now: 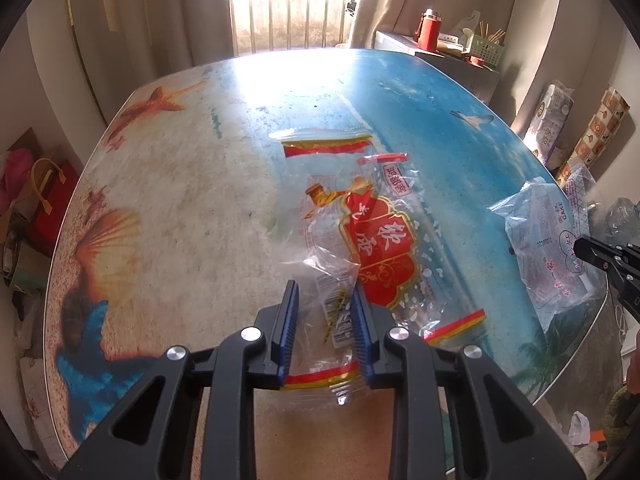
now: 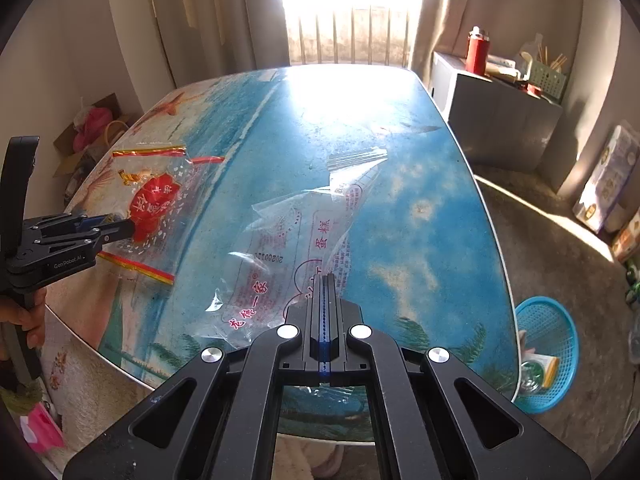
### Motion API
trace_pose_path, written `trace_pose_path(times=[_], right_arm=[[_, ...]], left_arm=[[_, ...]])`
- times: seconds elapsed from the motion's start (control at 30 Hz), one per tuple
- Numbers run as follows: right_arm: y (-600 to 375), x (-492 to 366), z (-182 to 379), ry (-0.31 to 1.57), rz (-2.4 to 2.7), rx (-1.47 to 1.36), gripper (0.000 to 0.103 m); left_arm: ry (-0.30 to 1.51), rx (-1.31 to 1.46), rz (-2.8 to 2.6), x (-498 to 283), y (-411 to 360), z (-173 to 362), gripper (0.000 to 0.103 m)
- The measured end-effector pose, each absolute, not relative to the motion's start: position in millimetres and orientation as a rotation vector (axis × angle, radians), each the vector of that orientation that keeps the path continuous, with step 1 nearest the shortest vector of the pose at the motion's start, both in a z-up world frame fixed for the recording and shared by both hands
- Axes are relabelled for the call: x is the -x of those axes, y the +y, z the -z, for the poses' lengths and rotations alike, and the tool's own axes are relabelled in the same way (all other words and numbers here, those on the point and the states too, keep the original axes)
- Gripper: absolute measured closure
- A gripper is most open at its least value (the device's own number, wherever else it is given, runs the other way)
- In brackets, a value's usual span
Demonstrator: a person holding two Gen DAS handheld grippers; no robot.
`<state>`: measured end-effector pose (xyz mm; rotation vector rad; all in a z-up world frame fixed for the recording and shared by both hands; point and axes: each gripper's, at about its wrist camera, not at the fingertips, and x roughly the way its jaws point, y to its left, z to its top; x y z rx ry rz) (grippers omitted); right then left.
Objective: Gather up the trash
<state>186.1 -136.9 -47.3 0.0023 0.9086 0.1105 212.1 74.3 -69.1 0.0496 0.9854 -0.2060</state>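
At a table (image 1: 168, 200) printed with a beach scene, the left gripper (image 1: 325, 292), low in the frame's centre, has its blue jaws partly closed around a red-labelled clear wrapper (image 1: 376, 248), while the right gripper (image 2: 324, 280) is clamped tight on a clear cake bag (image 2: 288, 248) at centre frame.

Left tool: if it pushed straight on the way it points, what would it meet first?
The left tool already has the clear wrapper with the red label between its fingers, so that film comes first. Just beyond lies the beach-print tabletop, probably very close, though depth is hard to judge.
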Motion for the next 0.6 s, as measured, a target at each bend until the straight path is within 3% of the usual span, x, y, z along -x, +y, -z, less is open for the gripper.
trace_pose_path(times=[0.6], right_arm=[[-154.8, -177.4, 19.8, 0.823, -0.109, -0.059, 0.103]], left_arm=[[0.912, -0.018, 0.187, -201.1, 82.2, 38.2, 0.084]])
